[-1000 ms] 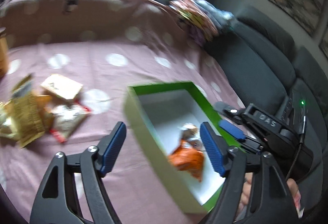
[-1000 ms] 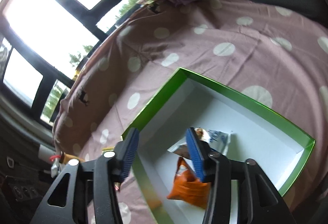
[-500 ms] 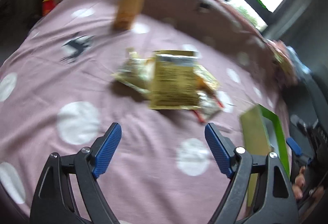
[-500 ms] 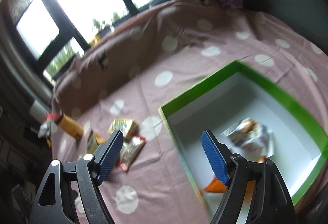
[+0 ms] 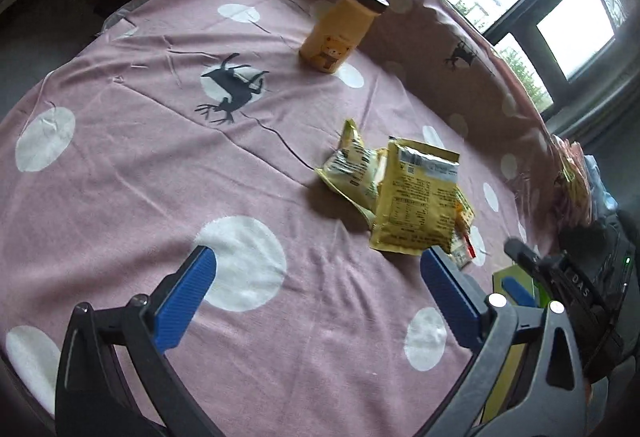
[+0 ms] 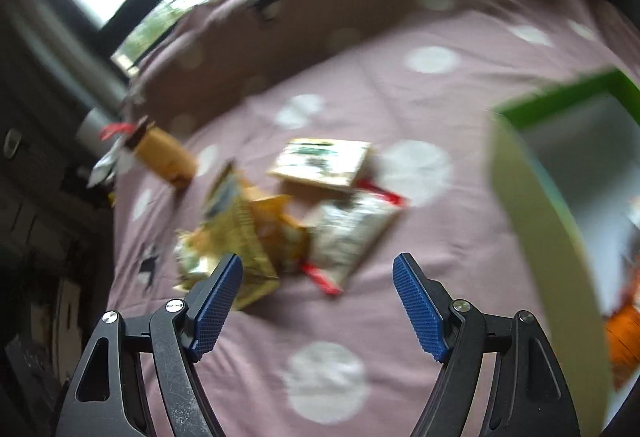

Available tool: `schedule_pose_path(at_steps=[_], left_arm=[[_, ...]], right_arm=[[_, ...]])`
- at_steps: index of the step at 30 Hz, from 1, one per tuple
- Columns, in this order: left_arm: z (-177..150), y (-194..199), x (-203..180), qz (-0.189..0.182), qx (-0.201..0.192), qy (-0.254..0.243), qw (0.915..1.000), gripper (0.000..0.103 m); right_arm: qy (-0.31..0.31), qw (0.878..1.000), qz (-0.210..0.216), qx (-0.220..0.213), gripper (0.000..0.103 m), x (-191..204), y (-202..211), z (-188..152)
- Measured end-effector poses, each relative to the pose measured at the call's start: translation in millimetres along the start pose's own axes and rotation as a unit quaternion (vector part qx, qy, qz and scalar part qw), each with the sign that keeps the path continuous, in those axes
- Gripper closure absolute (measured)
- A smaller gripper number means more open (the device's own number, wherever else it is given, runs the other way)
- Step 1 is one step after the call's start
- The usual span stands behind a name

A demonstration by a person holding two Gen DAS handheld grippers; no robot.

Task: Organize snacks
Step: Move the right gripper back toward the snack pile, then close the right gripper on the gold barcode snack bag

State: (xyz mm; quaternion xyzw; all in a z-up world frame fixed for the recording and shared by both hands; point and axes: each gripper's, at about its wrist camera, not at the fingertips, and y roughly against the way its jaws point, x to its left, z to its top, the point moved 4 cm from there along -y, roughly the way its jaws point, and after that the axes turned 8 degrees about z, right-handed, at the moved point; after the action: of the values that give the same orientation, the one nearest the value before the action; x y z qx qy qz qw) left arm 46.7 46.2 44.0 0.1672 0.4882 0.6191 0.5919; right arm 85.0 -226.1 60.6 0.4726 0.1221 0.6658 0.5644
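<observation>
Left gripper (image 5: 318, 297) (jaws opening, empty) hovers near snack packets (image 5: 414, 197).

Right wrist view is smeared all over: the snack packets (image 6: 280, 221) run together, print unreadable, and the yellow bottle (image 6: 166, 157) is just a streak. The green box (image 6: 560, 237) runs off the right edge, and the orange packet (image 6: 624, 333) inside is half cut away. From the left wrist view, only a sliver of that box (image 5: 516, 277) peeks past the right claw (image 5: 520, 289), and a red-edged packet (image 5: 464, 249) hides under the big yellow pouch (image 5: 416, 201)
</observation>
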Motion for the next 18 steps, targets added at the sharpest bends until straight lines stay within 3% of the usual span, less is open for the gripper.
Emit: schedule_pose_path(at_steps=[1, 4, 8, 14, 18], left_arm=[[0.6, -0.7, 1.2, 0.002, 0.001, 0.003, 1.0000, 0.001], [2.2, -2.8, 6.1, 0.000, 0.008, 0.013, 0.9999, 0.001], [4.6, -2.5, 11.1, 0.007, 0.007, 0.017, 0.9998, 0.001], [5.5, -5.3, 12.3, 0.009, 0.013, 0.013, 0.9998, 0.001], [4.6, -5.6, 10.5, 0.007, 0.016, 0.013, 0.9998, 0.001]], right_arm=[[0.010, 1.000, 0.005, -0.001, 0.025, 7.0, -7.1, 0.9], [0.015, 1.000, 0.019, 0.011, 0.043, 17.4, -36.6, -0.3], [0.043, 0.999, -0.015, 0.015, 0.062, 22.6, -68.1, -6.2], [0.087, 0.996, 0.010, 0.012, 0.093, 42.4, -63.2, -15.7], [0.060, 0.997, 0.044, 0.017, 0.097, 45.2, -34.5, -22.7]])
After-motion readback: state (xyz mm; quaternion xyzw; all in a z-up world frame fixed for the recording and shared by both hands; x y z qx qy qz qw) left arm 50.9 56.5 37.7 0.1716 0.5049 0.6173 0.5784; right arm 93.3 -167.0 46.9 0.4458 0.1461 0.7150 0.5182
